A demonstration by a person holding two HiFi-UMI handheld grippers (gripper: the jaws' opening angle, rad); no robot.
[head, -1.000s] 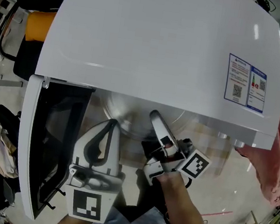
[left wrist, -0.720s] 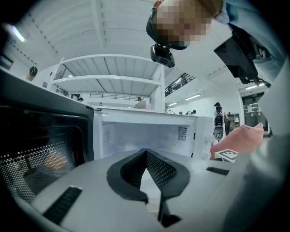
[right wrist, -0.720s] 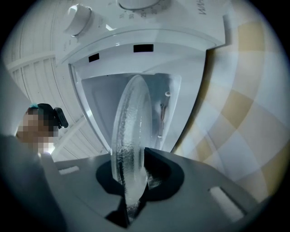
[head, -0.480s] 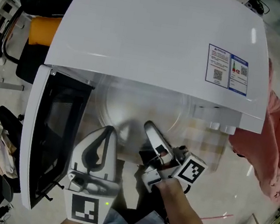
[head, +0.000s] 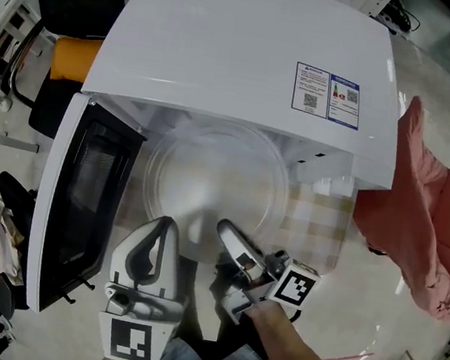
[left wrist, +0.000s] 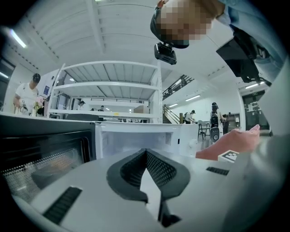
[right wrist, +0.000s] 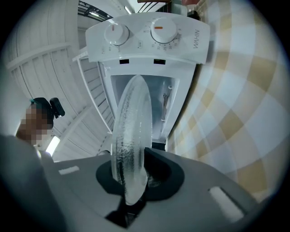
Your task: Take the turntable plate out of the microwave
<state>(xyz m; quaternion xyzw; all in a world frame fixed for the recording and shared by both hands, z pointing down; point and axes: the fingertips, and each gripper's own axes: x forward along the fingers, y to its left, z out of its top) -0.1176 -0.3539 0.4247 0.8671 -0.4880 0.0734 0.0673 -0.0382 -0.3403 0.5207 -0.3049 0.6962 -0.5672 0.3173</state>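
The glass plate [head: 217, 178] is held by the right gripper [head: 227, 232] at its near rim. In the right gripper view the rim of the plate [right wrist: 131, 131] is seen standing between the two dark pads of the right gripper [right wrist: 139, 176], which are pressed on it from both sides, so the plate is pinched there. From above, the plate is seen lying about level in front of the open microwave [head: 244, 52], over the checked cloth [head: 315, 222]; only its far rim is at the front edge of the white housing. The door [head: 80, 195] is swung open at the left of the plate. The left gripper [head: 164, 226] is held just beside the right one, with its tip over the near left part of the plate in the picture; whether it touches the glass cannot be told. In the left gripper view the jaws of the left gripper [left wrist: 146, 154] are closed together at the tips, and nothing is held between them. A pink cloth [head: 428, 222] lies at the right of the microwave.
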